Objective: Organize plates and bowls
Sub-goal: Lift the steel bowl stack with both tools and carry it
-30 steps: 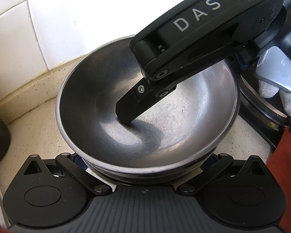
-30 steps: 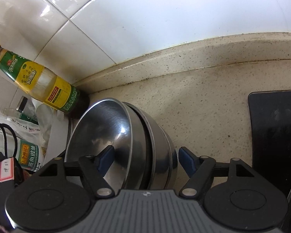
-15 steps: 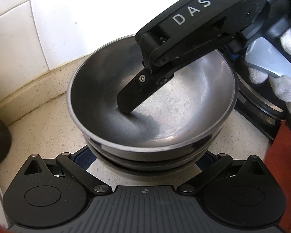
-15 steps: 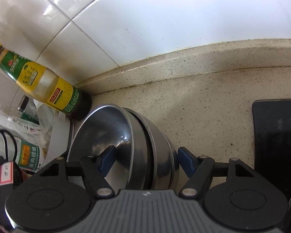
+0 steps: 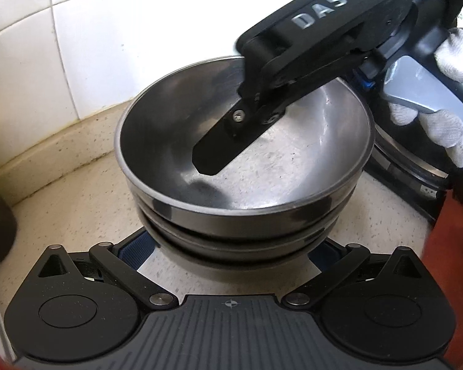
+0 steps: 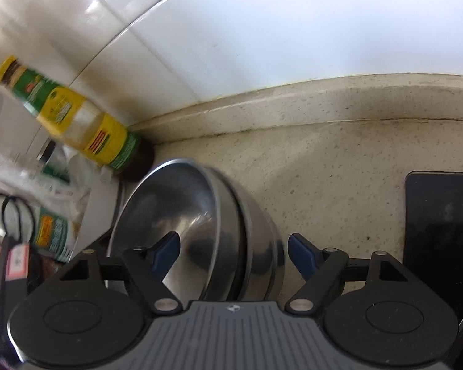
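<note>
At the far left of the speckled table (image 6: 339, 166), against the tiled wall, stands a yellow-labelled bottle (image 6: 86, 129). Just beside it sits the stack of steel bowls (image 5: 244, 166). The left gripper (image 5: 231, 248) spreads its fingers wide around the stack's base; the right gripper (image 6: 233, 251) straddles the rim, its fingers wide, one inside the top bowl.

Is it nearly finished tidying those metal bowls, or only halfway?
Done: the steel bowls are nested in one stack. In hand: the right gripper straddles the stack's rim, one finger inside the top bowl; whether it clamps is unclear. The left gripper is open, flanking the base. Left: probably setting the stack in its final place; no plates are in view.
</note>
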Demonstrator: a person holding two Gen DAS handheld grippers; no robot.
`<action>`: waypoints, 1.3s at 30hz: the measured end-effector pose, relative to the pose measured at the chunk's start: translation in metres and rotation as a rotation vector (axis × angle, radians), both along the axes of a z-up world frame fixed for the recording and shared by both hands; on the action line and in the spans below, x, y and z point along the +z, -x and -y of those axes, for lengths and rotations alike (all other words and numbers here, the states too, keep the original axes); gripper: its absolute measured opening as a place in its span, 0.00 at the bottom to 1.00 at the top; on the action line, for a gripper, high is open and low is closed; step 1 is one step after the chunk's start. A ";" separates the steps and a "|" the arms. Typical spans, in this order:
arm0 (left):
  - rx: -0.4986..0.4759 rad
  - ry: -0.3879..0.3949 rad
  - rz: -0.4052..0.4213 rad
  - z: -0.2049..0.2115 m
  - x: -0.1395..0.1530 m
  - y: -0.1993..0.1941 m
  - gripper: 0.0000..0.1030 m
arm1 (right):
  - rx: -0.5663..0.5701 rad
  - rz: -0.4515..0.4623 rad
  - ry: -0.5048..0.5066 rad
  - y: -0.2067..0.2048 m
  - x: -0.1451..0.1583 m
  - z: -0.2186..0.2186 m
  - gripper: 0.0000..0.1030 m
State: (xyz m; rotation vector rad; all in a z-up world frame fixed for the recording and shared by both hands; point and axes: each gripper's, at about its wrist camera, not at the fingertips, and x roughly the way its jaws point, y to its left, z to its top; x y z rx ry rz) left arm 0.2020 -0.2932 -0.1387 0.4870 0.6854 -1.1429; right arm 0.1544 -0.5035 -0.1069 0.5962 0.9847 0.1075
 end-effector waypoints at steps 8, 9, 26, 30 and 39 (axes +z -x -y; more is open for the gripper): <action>0.000 -0.003 0.006 0.008 -0.005 -0.001 1.00 | 0.111 0.030 0.065 -0.008 0.000 -0.014 0.70; -0.003 -0.004 0.007 0.005 -0.005 -0.001 1.00 | 0.131 0.021 0.059 -0.008 0.001 -0.014 0.69; -0.089 0.025 0.014 -0.022 -0.010 -0.011 1.00 | 0.724 0.120 0.493 -0.003 0.045 0.011 0.79; -0.098 0.024 0.013 -0.025 -0.011 -0.016 1.00 | 0.920 0.134 0.471 -0.019 0.028 0.005 0.79; -0.130 0.016 0.011 -0.018 -0.002 -0.034 1.00 | 1.230 0.254 0.333 -0.050 -0.010 -0.019 0.86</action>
